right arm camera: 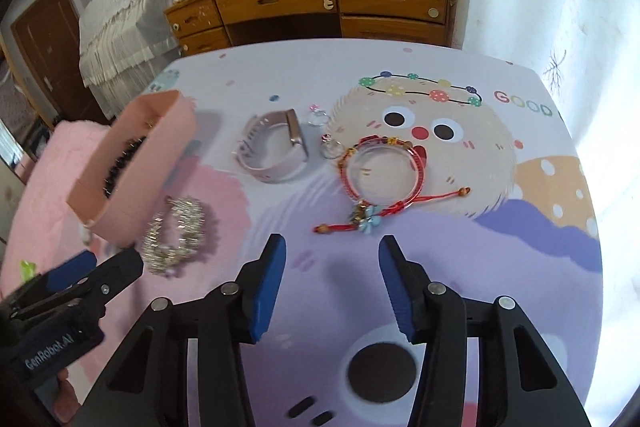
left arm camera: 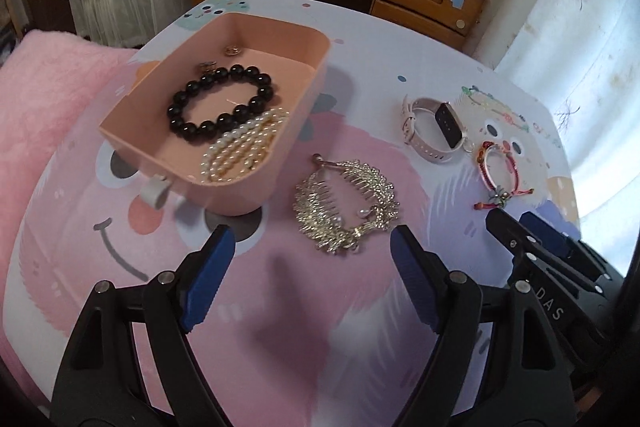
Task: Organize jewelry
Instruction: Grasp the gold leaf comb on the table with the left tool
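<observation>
The left gripper point(left arm camera: 312, 247) has its blue fingers spread wide with nothing between them. It hangs over the cartoon tablecloth point(left arm camera: 280, 327). Right in front of it, at 12 o'clock, lies the sparkly silver hair comb point(left arm camera: 347, 205). At 11 o'clock from the comb sits the pink box point(left arm camera: 280, 163), just beside it. Inside the box are a black bead bracelet point(left arm camera: 221, 103) and a pearl piece point(left arm camera: 244, 147), touching each other, and two small gold bits at the far end. At 2 o'clock from the comb is the pink watch point(left arm camera: 434, 129). The red string bracelet point(left arm camera: 496, 167) lies just beside the watch, at 4 o'clock from it. The right gripper point(right arm camera: 332, 249) is let go too, with its fingers apart and nothing in them. In the right wrist view the red string bracelet point(right arm camera: 380, 167) lies at 12 o'clock from it, close by. The watch point(right arm camera: 276, 147) is at 10 o'clock, with two little rings point(right arm camera: 330, 147) between it and the bracelet. The comb point(right arm camera: 176, 231) and the box point(right arm camera: 132, 163) are at 9 o'clock, and the left gripper point(right arm camera: 96, 267) shows there too.
</observation>
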`<state>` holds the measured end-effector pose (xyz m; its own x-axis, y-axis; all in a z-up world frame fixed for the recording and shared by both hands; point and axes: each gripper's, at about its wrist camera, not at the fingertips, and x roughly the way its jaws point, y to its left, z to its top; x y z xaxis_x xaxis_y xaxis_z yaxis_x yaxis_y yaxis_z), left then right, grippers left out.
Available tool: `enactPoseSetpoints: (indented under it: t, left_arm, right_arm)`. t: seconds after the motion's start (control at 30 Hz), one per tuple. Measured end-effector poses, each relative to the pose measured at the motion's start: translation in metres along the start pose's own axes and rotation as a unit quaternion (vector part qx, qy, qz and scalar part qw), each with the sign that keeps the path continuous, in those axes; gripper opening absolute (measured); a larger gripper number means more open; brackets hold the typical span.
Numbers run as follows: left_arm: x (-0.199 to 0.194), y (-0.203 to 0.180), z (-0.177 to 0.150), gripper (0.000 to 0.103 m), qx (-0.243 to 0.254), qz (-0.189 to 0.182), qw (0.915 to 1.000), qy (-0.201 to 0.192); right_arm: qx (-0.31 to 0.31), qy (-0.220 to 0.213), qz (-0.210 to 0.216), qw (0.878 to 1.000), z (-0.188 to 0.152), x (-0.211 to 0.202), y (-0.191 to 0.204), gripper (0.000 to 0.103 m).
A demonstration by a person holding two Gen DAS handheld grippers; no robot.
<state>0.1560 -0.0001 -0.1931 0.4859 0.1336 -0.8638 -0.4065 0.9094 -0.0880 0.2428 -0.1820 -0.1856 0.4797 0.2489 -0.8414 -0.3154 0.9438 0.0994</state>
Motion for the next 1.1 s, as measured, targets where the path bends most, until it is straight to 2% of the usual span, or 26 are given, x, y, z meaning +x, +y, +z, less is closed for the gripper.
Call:
enactPoseSetpoints:
  t: [0.07,0.3,0.37,0.43,0.6,0.7,0.97,1.03,1.1]
  left_arm:
    - [0.009,-0.01,0.001,0.078,0.002,0.009,1.0,0.0]
    - [0.037,-0.021,0.009,0.078,-0.018,0.021,0.9995,0.012]
    - [0.045,-0.025,0.012,0.078,-0.015,0.014,0.9997,0.015]
    - [0.052,-0.029,0.013,0.078,-0.009,0.027,0.9995,0.015]
    - [0.061,-0.039,0.015,0.08,0.004,0.058,0.9983,-0.003]
    - [0.062,-0.043,0.016,0.081,0.004,0.063,0.998,-0.007]
    - [0.067,-0.036,0.023,0.079,0.002,0.047,0.9989,-0.002]
    - [0.066,-0.034,0.024,0.074,0.002,0.047,0.9989,0.0]
    - [0.065,-0.032,0.023,0.074,0.004,0.041,0.9991,0.003]
  right_arm:
    - [-0.004,0.004,-0.003,1.0,0.002,0.007,-0.002,0.041]
    - [-0.003,0.005,-0.007,1.0,0.007,0.023,-0.014,0.036]
    - [-0.008,0.008,-0.004,1.0,0.01,0.026,-0.016,0.034]
    - [-0.016,0.008,0.0,1.0,0.012,0.027,-0.014,0.031]
    - [-0.021,0.006,0.005,1.0,0.016,0.026,-0.012,0.021]
    - [-0.011,0.004,0.005,1.0,0.016,0.025,-0.014,0.017]
    - [-0.008,-0.01,0.007,1.0,0.015,0.014,-0.013,0.016]
    - [-0.007,-0.015,0.005,1.0,0.016,0.008,-0.012,0.016]
    - [-0.006,-0.021,0.005,1.0,0.017,0.002,-0.01,0.016]
